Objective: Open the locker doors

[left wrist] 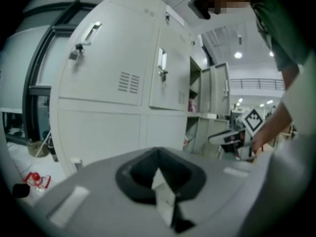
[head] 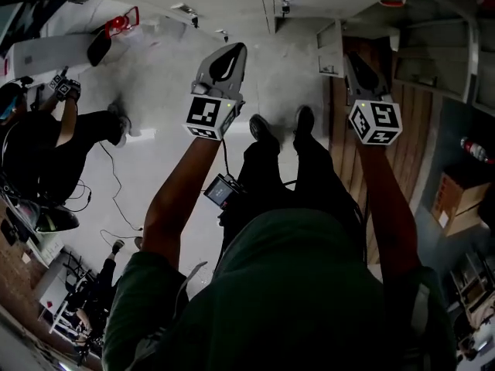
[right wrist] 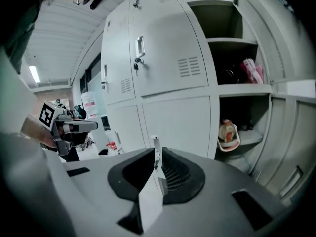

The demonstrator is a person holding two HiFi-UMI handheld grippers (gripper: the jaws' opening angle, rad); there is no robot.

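The white lockers [left wrist: 106, 58] stand in front of me. In the left gripper view two upper doors are closed, each with a latch handle [left wrist: 91, 33], and a door further right stands open [left wrist: 221, 88]. In the right gripper view a closed door [right wrist: 170, 53] sits left of open compartments [right wrist: 232, 19]. My left gripper [head: 230, 52] [left wrist: 159, 169] and right gripper [head: 356, 64] [right wrist: 157, 154] are held out short of the lockers, both shut and holding nothing. Neither touches a door.
On the open shelves are a pink packet [right wrist: 252, 70] and a small bag [right wrist: 228, 132]. Another person [head: 54, 137] sits on the floor at the left, with cables nearby. At the right are a cardboard box [head: 456, 199] and a fire extinguisher [head: 476, 149].
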